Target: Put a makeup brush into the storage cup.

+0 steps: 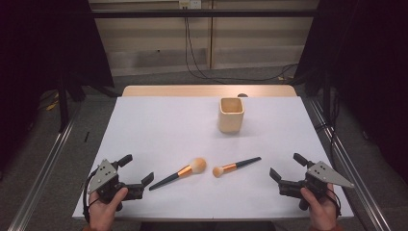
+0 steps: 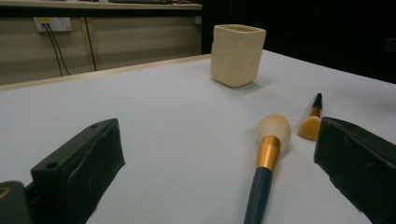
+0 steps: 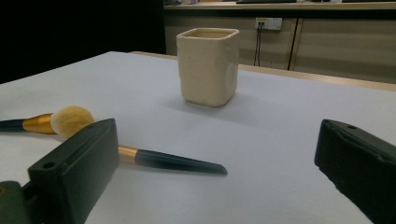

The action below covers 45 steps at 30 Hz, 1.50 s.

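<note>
A cream square cup (image 1: 231, 114) stands upright on the far right part of the white table (image 1: 159, 125). Two make-up brushes lie near the front: a large one (image 1: 179, 172) with a dark handle and gold collar, and a smaller one (image 1: 235, 166) to its right. My left gripper (image 1: 138, 168) rests at the front left, open and holding nothing, its jaws pointing at the large brush (image 2: 268, 154). At the front right my right gripper (image 1: 285, 165) is open too, facing the small brush (image 3: 177, 162), whose head is hidden behind one jaw. The cup (image 3: 208, 65) stands beyond.
A wooden strip (image 1: 207, 91) runs along the table's far edge. Metal rails (image 1: 43, 168) flank the table on both sides. Cables (image 1: 202, 72) trail over the floor behind, by a wall with a socket (image 2: 51, 23). Dark curtains hang left and right.
</note>
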Motion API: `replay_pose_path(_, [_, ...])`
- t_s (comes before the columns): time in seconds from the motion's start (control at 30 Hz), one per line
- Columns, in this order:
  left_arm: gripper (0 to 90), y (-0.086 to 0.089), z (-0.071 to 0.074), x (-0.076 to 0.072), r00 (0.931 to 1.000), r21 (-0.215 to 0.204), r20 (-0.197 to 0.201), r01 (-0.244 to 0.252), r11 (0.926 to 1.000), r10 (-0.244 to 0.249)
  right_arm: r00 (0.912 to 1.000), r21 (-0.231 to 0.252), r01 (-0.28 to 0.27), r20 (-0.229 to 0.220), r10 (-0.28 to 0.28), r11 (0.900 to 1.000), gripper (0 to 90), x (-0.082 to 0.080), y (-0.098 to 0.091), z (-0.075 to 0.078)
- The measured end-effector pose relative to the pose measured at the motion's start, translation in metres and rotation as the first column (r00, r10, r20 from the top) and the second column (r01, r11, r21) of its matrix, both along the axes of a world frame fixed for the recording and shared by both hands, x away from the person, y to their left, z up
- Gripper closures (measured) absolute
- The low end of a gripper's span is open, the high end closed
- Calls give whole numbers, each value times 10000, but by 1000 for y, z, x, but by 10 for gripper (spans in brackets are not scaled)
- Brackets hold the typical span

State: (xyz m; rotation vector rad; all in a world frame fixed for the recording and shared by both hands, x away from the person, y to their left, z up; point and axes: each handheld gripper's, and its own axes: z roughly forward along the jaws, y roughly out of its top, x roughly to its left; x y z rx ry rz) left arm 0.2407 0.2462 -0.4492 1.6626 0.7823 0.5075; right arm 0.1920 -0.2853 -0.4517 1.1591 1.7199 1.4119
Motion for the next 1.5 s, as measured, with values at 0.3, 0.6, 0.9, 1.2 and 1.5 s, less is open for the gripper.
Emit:
replay_pose_path(0.3, [12, -2, 2, 0, 9998, -38, 53, 186, 9998, -186, 10000, 25, -54, -70, 54, 10000, 0, 1, 0, -1])
replay_pose_path(0.6, [15, -5, 2, -1, 9992, 99, -27, 408, 9991, -408, 9999, 10, -136, -81, 136, 9999, 0, 1, 1, -1])
replay_pose_path(0.9, [23, -12, 8, 4, 9992, 280, -195, 341, 9990, -336, 9998, -19, -198, -56, 198, 9998, 0, 1, 4, -1])
replay_pose_path(1.2, [23, -34, 18, 19, 9956, 622, 92, 929, 9937, -936, 9995, -1, -323, 4, 323, 9995, 0, 0, 5, -1])
replay_pose_path(1.5, [33, -48, 25, 30, 9895, 772, 137, 1427, 9867, -1442, 9994, 43, -341, -39, 341, 9994, 0, 1, 5, -2])
